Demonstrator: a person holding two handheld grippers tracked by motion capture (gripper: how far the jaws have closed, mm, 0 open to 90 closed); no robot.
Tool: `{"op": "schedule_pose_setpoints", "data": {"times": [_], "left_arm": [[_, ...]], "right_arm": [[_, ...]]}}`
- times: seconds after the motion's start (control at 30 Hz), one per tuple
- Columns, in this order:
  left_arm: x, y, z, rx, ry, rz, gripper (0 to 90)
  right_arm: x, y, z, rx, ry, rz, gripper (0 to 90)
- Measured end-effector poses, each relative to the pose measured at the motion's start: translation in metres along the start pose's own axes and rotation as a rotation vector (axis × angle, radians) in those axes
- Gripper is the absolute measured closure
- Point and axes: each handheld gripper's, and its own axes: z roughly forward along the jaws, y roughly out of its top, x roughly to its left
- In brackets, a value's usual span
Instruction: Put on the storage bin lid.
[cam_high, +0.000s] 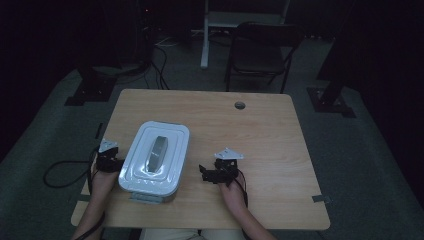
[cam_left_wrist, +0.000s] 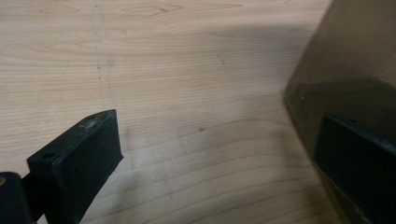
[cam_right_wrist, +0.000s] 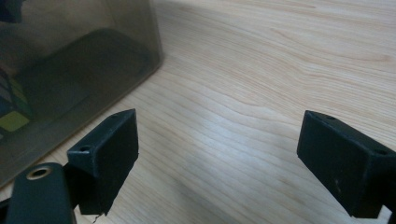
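Observation:
A white lidded box (cam_high: 155, 161) with a grey handle on its lid stands on the left half of the wooden table (cam_high: 260, 135). My left gripper (cam_high: 109, 159) rests on the table right beside the box's left side. In the left gripper view it (cam_left_wrist: 219, 126) is open, with bare wood between its jaws and the box's smoky wall (cam_left_wrist: 345, 60) by the right jaw. My right gripper (cam_high: 206, 172) sits a little to the right of the box. It (cam_right_wrist: 219, 123) is open over bare wood, and the box's translucent wall (cam_right_wrist: 70, 60) at upper left shows coloured squares (cam_right_wrist: 11, 109) inside.
A round cable hole (cam_high: 240, 105) is in the table's far edge. A dark chair (cam_high: 262, 50) and a white table leg (cam_high: 204, 35) stand behind the table. Cables (cam_high: 60, 175) trail off the table's left side. The room is dim.

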Motion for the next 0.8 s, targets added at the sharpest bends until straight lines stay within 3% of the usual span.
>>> {"op": "schedule_pose_setpoints", "data": {"times": [0.27, 0.53, 0.67, 0.8], "left_arm": [[-0.003, -0.002, -0.001, 0.009, 0.003, -0.021, 1.9], [-0.019, -0.003, 0.001, 0.028, -0.018, -0.009, 1.9], [-0.036, 0.001, 0.004, 0.042, -0.023, 0.046, 1.9], [-0.050, 0.004, 0.006, 0.058, -0.017, 0.074, 1.9]], "right_arm": [[0.009, 0.001, 0.005, 0.006, 0.028, -0.002, 12.3], [0.014, 0.000, 0.005, 0.005, 0.038, -0.016, 12.3], [0.012, -0.001, 0.000, 0.005, 0.046, -0.002, 12.3], [0.008, -0.004, -0.007, 0.000, 0.057, 0.011, 12.4]]}}
